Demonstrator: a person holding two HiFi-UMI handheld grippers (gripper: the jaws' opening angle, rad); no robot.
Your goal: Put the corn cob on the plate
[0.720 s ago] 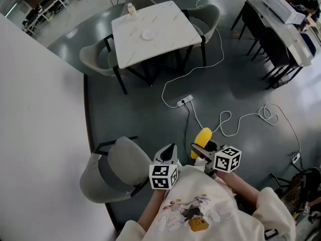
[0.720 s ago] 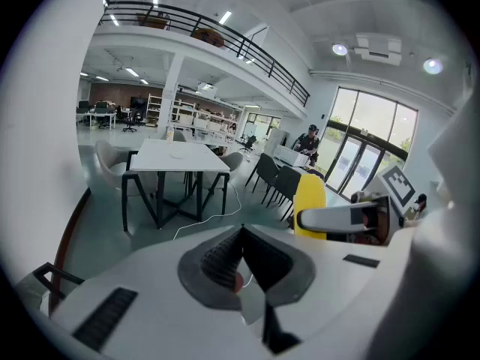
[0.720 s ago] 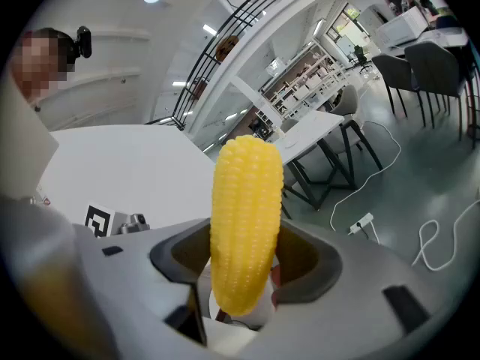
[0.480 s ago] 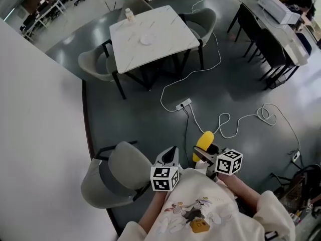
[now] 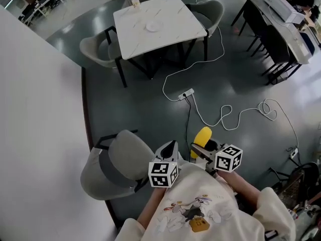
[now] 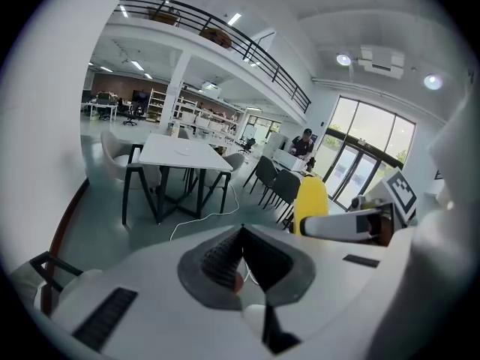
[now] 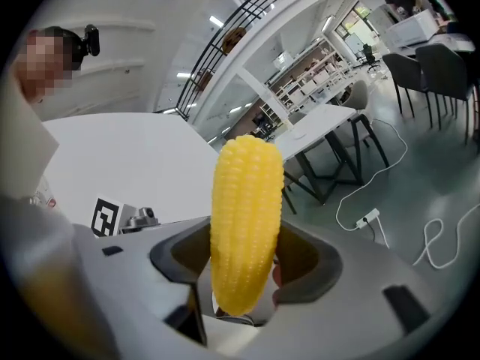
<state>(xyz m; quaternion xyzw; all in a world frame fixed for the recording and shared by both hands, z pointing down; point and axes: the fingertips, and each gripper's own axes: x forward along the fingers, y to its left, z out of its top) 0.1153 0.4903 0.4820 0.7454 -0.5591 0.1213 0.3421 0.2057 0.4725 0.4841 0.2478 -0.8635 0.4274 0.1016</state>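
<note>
Fingers (image 7: 302, 264) of the right gripper (image 7: 244, 227) clamp a tapered, knobbly yellow corn cob (image 7: 246, 201); the left gripper's (image 6: 242, 229) ribbed fingers (image 6: 218, 259) meet.

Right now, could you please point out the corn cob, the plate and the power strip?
corn cob (image 7: 246, 216), right gripper view, middle of its kernelled side.
plate (image 5: 152, 27), head view, its bare centre.
power strip (image 5: 186, 94), head view, middle of its casing.

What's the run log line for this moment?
right gripper: shut on corn cob | left gripper: shut, empty | plate: on far white table | stage: corn cob not yet placed
</note>
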